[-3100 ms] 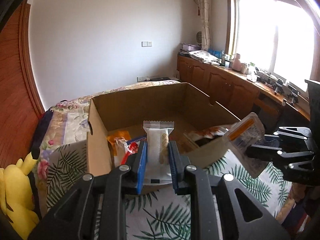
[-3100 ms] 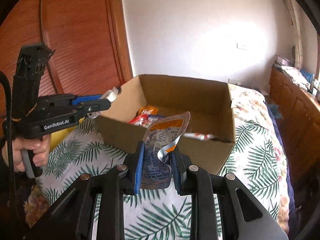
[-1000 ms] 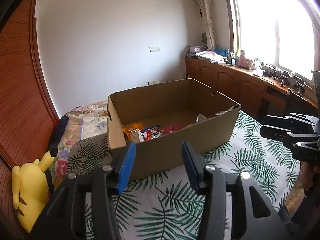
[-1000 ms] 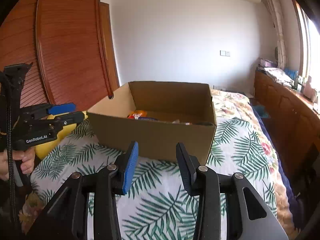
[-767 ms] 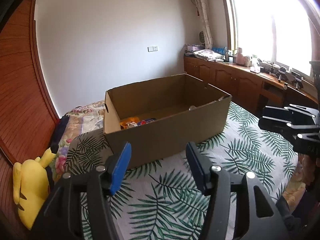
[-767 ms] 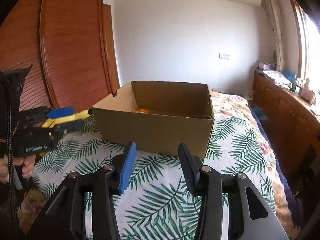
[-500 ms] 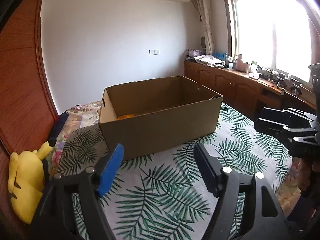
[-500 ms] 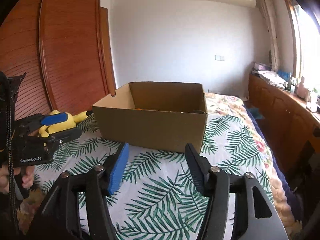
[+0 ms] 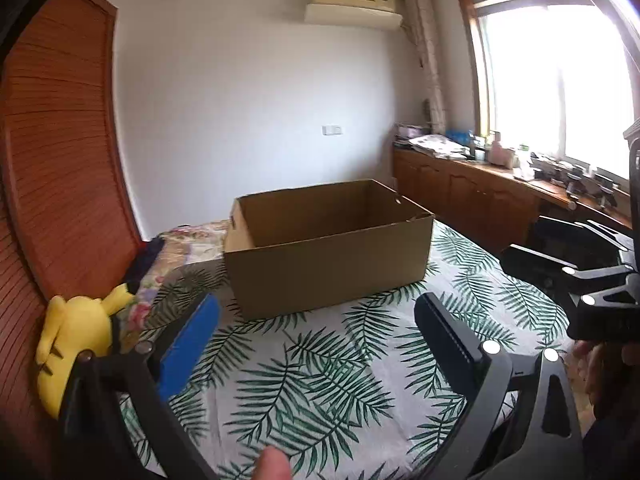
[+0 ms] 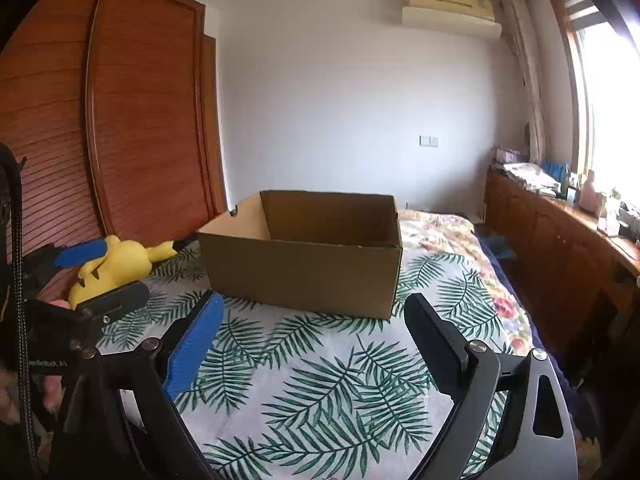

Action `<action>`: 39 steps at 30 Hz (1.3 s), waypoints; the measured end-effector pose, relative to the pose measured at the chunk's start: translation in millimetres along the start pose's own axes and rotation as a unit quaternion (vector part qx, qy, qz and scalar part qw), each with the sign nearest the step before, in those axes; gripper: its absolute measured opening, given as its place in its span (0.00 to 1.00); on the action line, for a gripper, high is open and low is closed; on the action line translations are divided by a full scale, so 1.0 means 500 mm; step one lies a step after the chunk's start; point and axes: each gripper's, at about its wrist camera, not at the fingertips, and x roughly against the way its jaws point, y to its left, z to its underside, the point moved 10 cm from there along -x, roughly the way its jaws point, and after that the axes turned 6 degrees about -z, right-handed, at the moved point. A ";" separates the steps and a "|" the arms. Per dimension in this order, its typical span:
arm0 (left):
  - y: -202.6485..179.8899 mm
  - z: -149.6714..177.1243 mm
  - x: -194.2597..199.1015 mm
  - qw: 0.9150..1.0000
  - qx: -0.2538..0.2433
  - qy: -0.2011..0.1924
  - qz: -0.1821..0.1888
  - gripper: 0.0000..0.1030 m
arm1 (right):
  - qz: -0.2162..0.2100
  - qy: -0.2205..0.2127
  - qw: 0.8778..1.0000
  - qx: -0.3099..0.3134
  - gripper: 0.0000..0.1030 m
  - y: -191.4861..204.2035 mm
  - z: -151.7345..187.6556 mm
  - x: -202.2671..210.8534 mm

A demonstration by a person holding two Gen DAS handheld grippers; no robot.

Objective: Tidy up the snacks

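An open cardboard box stands on the palm-leaf bedspread. From this low angle its contents are hidden behind the near wall. My left gripper hangs well back from the box, its jaws opening wide with nothing between them. My right gripper is likewise back from the box, jaws opening, nothing between them. The right gripper's body shows at the right edge of the left wrist view; the left gripper's body shows at the left of the right wrist view.
A yellow plush toy lies at the bed's left edge beside a wooden wardrobe. A wooden counter with clutter runs under the window at right. A fingertip shows at the bottom edge.
Both grippers let go of their snack packets at the box, then pulled back from it while their jaws spread wide. The box looks smaller and its contents have dropped out of sight.
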 end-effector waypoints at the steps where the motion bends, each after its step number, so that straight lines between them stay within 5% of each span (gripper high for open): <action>1: 0.002 -0.001 0.006 1.000 0.004 -0.002 -0.006 0.96 | 0.003 -0.003 1.000 0.000 0.91 0.002 -0.001 0.005; 12: 0.027 0.032 0.034 0.998 0.057 0.006 -0.013 0.96 | 0.027 -0.015 0.999 -0.011 0.91 0.002 0.017 0.040; 39: 0.035 0.058 0.022 0.998 0.050 0.011 -0.029 0.96 | 0.037 -0.006 0.999 -0.021 0.91 -0.006 0.052 0.027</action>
